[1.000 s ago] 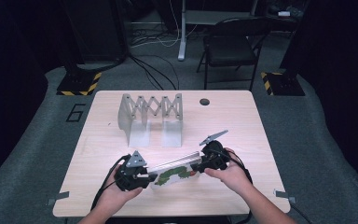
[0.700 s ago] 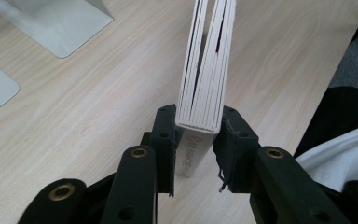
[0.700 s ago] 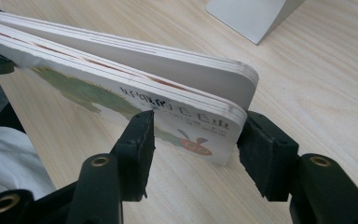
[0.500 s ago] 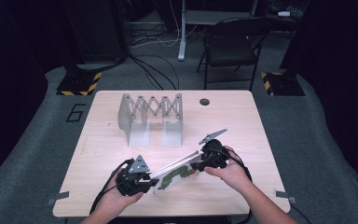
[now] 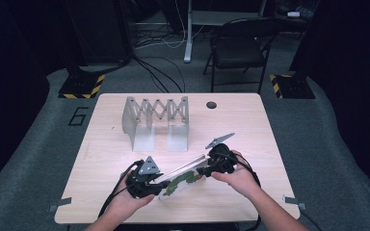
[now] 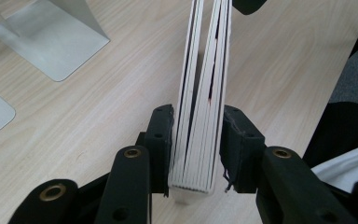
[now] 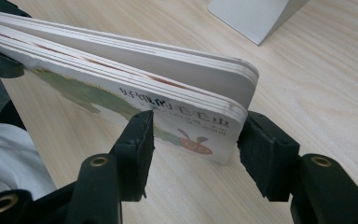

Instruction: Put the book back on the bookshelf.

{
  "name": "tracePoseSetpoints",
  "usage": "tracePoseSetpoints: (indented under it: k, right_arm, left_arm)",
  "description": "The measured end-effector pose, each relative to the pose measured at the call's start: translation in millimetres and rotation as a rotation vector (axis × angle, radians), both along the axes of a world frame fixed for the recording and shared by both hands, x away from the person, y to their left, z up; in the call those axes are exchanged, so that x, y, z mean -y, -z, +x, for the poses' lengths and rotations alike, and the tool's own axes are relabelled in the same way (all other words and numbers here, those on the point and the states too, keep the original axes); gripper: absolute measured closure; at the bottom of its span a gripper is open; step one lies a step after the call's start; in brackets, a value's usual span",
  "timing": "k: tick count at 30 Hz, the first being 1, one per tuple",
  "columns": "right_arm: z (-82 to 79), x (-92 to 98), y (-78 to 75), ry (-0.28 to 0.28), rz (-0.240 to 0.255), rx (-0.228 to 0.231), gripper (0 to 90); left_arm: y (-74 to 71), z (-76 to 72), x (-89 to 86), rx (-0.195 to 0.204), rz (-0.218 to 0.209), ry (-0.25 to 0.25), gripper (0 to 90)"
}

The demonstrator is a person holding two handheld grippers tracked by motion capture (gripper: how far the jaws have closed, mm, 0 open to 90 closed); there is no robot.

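Observation:
A white board book (image 5: pixel 183 179) with a green picture on its cover is held tilted over the front of the wooden table (image 5: pixel 250 125), one gripper at each end. My left gripper (image 5: pixel 161 185) grips its near-left end. In the left gripper view the book (image 6: pixel 205 70) stands on edge between the pads of the left gripper (image 6: pixel 196 144), which touch both covers; these jaws have just opened a little. My right gripper (image 5: pixel 203 169) grips the other end. In the right gripper view the right gripper (image 7: pixel 196 140) clasps the corner of the book (image 7: pixel 144 70), whose pages fan slightly.
A grey metal expanding book rack (image 5: pixel 156 120) stands at the table's back left; its flat foot (image 6: pixel 51 51) lies near the book. A small dark round cap (image 5: pixel 211 105) sits by the far edge. A black chair (image 5: pixel 236 48) and cables lie beyond the table.
The left gripper has shifted slightly at its end of the book, and the book has tipped more onto its edge. The right hand has kept still.

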State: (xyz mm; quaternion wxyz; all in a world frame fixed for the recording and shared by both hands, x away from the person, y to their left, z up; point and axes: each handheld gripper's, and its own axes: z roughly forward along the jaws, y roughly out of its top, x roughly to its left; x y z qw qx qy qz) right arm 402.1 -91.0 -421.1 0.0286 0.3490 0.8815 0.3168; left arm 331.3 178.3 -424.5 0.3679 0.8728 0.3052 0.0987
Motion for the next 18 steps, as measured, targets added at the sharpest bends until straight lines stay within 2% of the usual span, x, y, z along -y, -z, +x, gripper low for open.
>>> tracePoseSetpoints:
  k: [8, 14, 18]
  right_arm:
    - [0.5, 0.2, 0.3, 0.004, 0.011, -0.006, 46.0]
    - [0.4, 0.0, 0.3, 0.007, 0.012, -0.007, 46.0]
    - [0.5, 0.0, 0.3, 0.007, 0.013, -0.007, 45.9]
  left_arm:
    - [1.0, 6.7, 7.7, -0.019, -0.019, 0.003, 64.1]
    - [1.9, 9.4, 14.1, -0.006, 0.002, -0.003, 63.8]
    - [3.2, 11.1, 17.2, -0.013, -0.003, -0.003, 62.5]
